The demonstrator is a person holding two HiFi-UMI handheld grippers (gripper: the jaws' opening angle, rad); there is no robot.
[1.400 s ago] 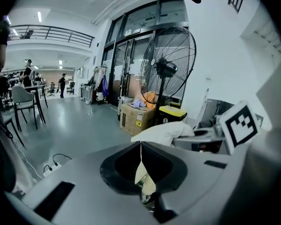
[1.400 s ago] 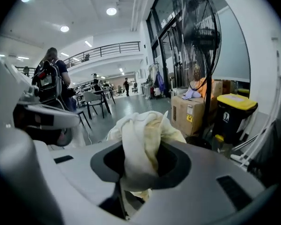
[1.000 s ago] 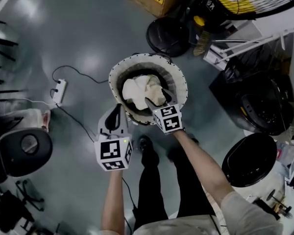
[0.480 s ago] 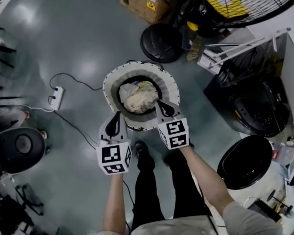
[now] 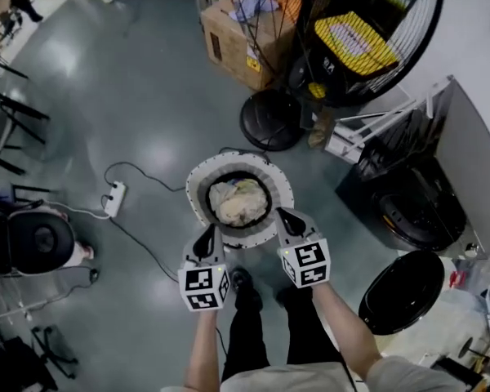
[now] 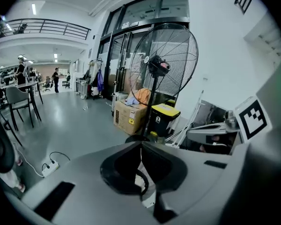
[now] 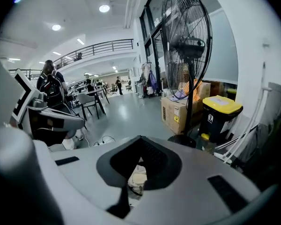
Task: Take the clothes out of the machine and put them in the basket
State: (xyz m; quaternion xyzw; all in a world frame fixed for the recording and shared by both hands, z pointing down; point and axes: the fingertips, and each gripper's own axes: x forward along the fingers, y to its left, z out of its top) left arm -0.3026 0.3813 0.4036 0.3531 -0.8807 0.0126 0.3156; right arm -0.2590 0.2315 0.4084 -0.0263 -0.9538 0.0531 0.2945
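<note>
Left gripper (image 5: 209,233) and right gripper (image 5: 287,216) hover at the basket's (image 5: 198,188) near rim, fingers (image 5: 204,243) pressed together and empty; clothes (image 5: 238,202) lie inside.

I record: floor (image 5: 139,96) glossy, smooth, grey; clothes (image 5: 238,202) crumpled cream cloth; cardboard box (image 5: 229,43) matt brown; fan guard (image 5: 416,23) thin metal wire; basket (image 5: 198,188) rim ribbed, white.

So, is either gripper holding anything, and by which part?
Nothing is held: the left gripper and right gripper are both shut and empty; the pale crumpled clothes lie in the round white basket.
</note>
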